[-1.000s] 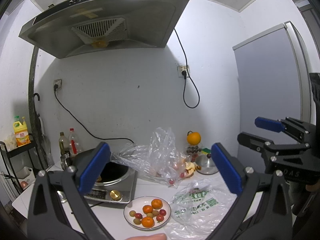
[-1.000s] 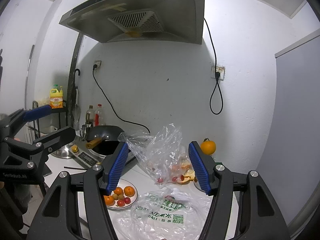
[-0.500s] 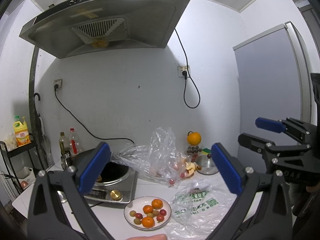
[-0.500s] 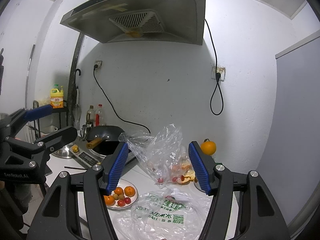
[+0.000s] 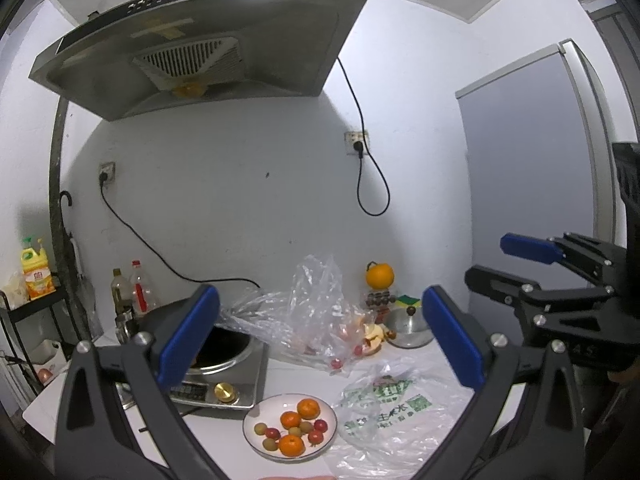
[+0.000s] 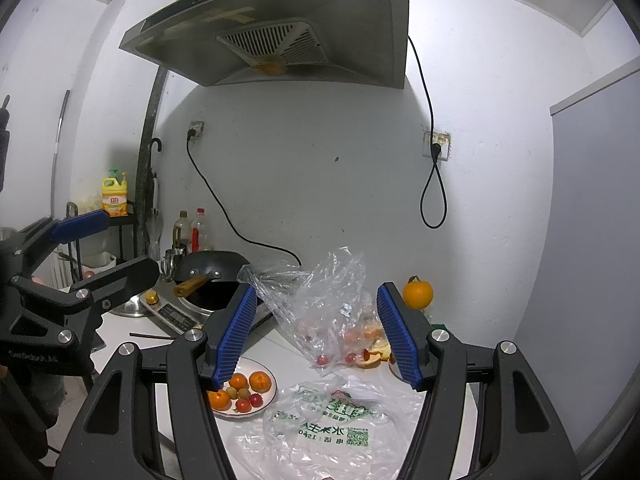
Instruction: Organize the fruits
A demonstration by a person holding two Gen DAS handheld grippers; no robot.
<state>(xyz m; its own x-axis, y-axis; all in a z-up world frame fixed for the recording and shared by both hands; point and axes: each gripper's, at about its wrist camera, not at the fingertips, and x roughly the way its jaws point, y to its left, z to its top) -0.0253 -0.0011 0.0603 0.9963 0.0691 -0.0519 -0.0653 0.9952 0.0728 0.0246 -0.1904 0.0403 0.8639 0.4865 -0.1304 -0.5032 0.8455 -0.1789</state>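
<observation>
Two grippers hover side by side above a white counter (image 5: 224, 428), both pointing at the back wall. Nearest the lenses, the left gripper (image 5: 320, 340) has its blue pads spread wide with nothing between them, and the right gripper (image 6: 316, 334) has its jaws apart by a moderate gap, also empty (each one also shows at the edge of the other's view).

Just below and ahead of them sits a white plate (image 5: 256, 420) holding the fruit: three small oranges (image 5: 308, 408), a few red cherry tomatoes (image 5: 320, 425) and some pale yellow-green round fruits (image 5: 260, 428) mixed in among them. Touching the plate's right side lies a crumpled plastic bag with green print (image 5: 384, 400).

Left of the plate stands an induction cooker (image 5: 224, 376) with a dark wok (image 6: 218, 276) on it; the wok's wooden handle sticks out toward the left in the right wrist view. Behind the printed bag is a clear plastic bag (image 5: 312, 312), puffed up and open, with a few red tomatoes (image 6: 322, 359) at its lower edge and some orange peel (image 5: 374, 334) beside it. A steel lid (image 5: 408, 326) lies to the right of the peel.

Farther back, near the wall, a large orange (image 5: 379, 275) rests on top of a small object that I cannot make out. Two bottles (image 5: 138, 292) stand behind the cooker, and a range hood (image 5: 208, 40) hangs over everything.
</observation>
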